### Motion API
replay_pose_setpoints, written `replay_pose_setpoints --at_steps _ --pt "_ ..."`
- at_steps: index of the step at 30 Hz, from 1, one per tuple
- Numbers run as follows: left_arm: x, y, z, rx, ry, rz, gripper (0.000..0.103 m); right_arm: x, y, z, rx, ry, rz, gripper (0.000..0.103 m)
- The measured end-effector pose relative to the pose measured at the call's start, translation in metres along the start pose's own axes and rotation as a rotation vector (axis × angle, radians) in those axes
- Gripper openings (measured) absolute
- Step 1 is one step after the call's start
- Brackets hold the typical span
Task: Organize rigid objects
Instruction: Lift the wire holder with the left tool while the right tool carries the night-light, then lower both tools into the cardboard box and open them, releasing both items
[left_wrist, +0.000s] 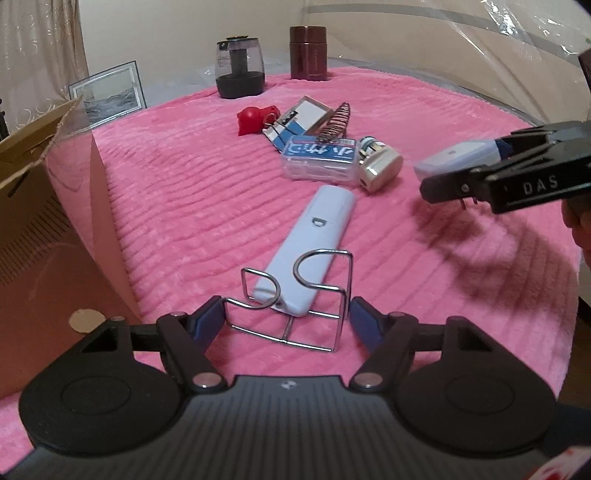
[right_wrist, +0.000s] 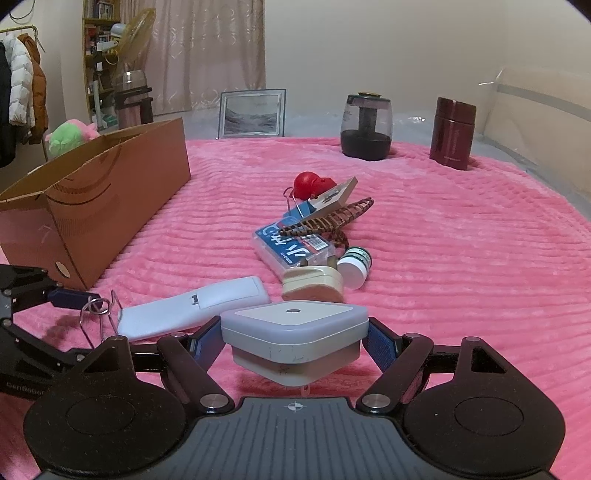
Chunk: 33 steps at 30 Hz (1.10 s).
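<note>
My left gripper (left_wrist: 287, 314) sits low on the pink blanket (left_wrist: 177, 206), its blue pads (left_wrist: 210, 315) against both sides of a chrome wire holder (left_wrist: 347, 280) that rests there. A white remote (left_wrist: 310, 243) lies slanted through the holder's loops. My right gripper (right_wrist: 293, 332) is shut on a pale square plug-in device (right_wrist: 291, 325), held just above the blanket. The left wrist view shows that right gripper (left_wrist: 469, 162) at the right, with the device (left_wrist: 454, 158) and its prongs underneath. An open cardboard box (right_wrist: 110, 192) stands to the left.
A pile lies mid-blanket: a clear case with a blue label (left_wrist: 317, 162), a red toy (left_wrist: 253, 120), a striped hair claw (left_wrist: 334, 122), a small bottle (left_wrist: 373, 147) and a cream plug (right_wrist: 314, 284). A glass jar (left_wrist: 240, 70), a maroon flask (left_wrist: 308, 53) and a framed picture (left_wrist: 110, 92) stand behind.
</note>
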<state>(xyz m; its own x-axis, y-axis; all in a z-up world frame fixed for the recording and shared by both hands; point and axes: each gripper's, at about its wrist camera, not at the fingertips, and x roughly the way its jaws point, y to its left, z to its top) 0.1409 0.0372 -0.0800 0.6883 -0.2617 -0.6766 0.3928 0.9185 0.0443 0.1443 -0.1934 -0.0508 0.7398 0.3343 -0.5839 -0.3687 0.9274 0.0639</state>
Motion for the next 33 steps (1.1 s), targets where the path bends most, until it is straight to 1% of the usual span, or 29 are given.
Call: replay_pose_setpoints --at_steps 6,15,18,21,26,30,33 --pt "-0.008 -0.002 -0.003 -0.027 -0.008 0.004 0.07 -0.004 0.001 0.0 0.002 -0.005 -0.001 0.077" --pt "-0.026 -0.002 -0.004 -0.038 -0.016 0.018 0.07 -0.015 0.007 0.003 0.0 -0.019 0.016 0.077" --pt "-0.035 0.0 0.0 -0.055 -0.025 0.019 0.07 -0.019 0.011 0.006 -0.004 -0.026 0.027 0.077" --pt "-0.049 0.002 0.01 -0.049 -0.047 0.029 0.07 -0.023 0.015 0.013 -0.013 -0.037 0.045 0.077" --pt "-0.081 0.014 0.032 -0.048 -0.084 0.061 0.07 -0.03 0.03 0.038 -0.062 -0.081 0.106 0.077" --pt "-0.111 0.038 0.051 -0.072 -0.114 0.084 0.07 -0.032 0.049 0.067 -0.107 -0.113 0.202 0.077" --pt "-0.131 0.063 0.062 -0.07 -0.125 0.112 0.07 -0.027 0.066 0.092 -0.139 -0.133 0.278 0.077"
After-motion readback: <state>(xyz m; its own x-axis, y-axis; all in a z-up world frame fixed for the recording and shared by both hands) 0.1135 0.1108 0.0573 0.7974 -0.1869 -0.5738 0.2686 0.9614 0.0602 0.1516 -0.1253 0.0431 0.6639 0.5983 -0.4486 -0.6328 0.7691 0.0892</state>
